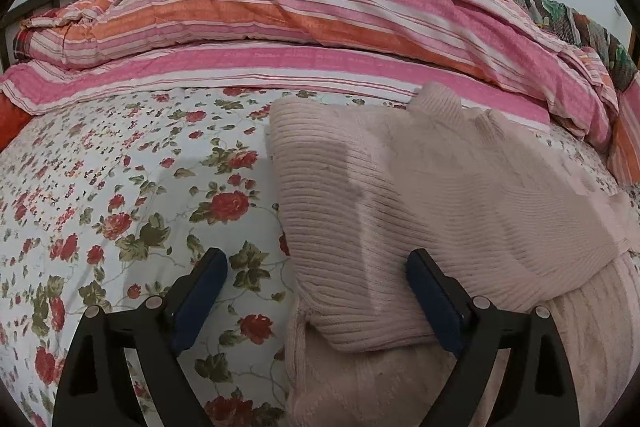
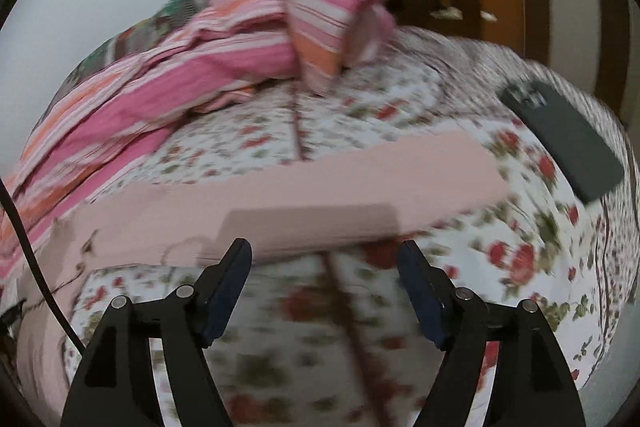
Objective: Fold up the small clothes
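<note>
On the bed (image 1: 120,187), near the striped quilt (image 1: 280,27) at its far edge, the pink sweater (image 1: 400,207) lies part folded. The left gripper (image 1: 316,263) fingers are wide open and hold nothing, ready to grab its side. The right gripper (image 2: 325,255) fingers are open too, empty, by the long sleeve (image 2: 320,195). A phone (image 2: 564,139) lies aside.

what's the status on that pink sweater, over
Left gripper open, nothing held. Right gripper open, empty. Pink knit sweater partly folded on the floral bedsheet. Dark phone beside the sleeve.
</note>
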Available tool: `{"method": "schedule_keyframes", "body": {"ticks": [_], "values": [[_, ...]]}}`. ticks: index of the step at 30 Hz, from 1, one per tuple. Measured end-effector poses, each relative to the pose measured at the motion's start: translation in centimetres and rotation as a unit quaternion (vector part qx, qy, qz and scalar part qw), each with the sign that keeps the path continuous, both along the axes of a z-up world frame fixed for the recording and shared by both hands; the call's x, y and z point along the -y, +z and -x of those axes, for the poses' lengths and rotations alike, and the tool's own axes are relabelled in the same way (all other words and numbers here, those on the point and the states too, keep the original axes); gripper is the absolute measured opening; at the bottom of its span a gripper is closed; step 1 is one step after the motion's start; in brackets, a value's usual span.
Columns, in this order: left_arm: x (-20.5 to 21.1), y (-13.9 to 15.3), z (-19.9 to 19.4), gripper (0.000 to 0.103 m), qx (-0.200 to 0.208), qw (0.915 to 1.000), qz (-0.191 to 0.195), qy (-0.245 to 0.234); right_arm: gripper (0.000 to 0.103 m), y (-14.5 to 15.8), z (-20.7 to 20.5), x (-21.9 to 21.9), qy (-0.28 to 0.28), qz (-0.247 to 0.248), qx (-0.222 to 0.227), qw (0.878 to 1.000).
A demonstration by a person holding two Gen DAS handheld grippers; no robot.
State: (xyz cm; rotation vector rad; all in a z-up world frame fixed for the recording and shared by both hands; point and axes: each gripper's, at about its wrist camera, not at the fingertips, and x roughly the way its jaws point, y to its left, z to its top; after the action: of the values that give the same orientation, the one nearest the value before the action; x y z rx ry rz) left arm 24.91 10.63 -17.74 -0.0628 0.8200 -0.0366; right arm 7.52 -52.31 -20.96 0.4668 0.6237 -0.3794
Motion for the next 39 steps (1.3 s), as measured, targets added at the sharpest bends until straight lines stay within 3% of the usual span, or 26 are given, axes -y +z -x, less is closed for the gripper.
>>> {"method": "schedule_keyframes", "body": {"ticks": [10, 11, 14, 22, 27, 31, 35, 39], "values": [[0.0, -0.1, -0.1, 0.093, -0.001, 1.0, -0.001, 0.0, 0.074, 0.3, -1.0, 2.5, -0.013, 0.004, 0.024, 1.0], [0.0, -0.1, -0.1, 0.093, -0.001, 1.0, -0.001, 0.0, 0.066, 0.5, -1.1, 2.8, -0.017, 0.016, 0.023, 0.999], [-0.1, -0.1, -0.1, 0.093, -0.001, 1.0, 0.001, -0.001, 0.007, 0.9, -2.2, 3.0, -0.028, 0.074, -0.013, 0.997], [-0.4, 0.0, 0.1, 0.093, 0.005, 0.9998, 0.018, -0.002, 0.006, 6.4, -2.8, -0.5, -0.022, 0.143, 0.008, 0.989], [-1.2, 0.6, 0.9, 0.091, 0.019, 0.9989, 0.043, 0.003, 0.006, 12.0, -4.4, -6.4, 0.016, 0.173, 0.042, 0.984], [-3.2, 1.1, 1.9, 0.091, 0.03, 0.9956, 0.085, 0.025, 0.006, 16.0, -7.4, -14.3, 0.079, 0.184, 0.072, 0.977], [-6.2, 1.3, 3.3, 0.091, 0.035, 0.9892, 0.131, 0.055, 0.006, 17.9, -10.6, -23.3, 0.161, 0.172, 0.096, 0.967], [-8.2, 1.6, 5.0, 0.091, 0.026, 0.9923, 0.1, 0.068, 0.006, 17.8, -14.0, -33.4, 0.264, 0.14, 0.106, 0.948]]}}
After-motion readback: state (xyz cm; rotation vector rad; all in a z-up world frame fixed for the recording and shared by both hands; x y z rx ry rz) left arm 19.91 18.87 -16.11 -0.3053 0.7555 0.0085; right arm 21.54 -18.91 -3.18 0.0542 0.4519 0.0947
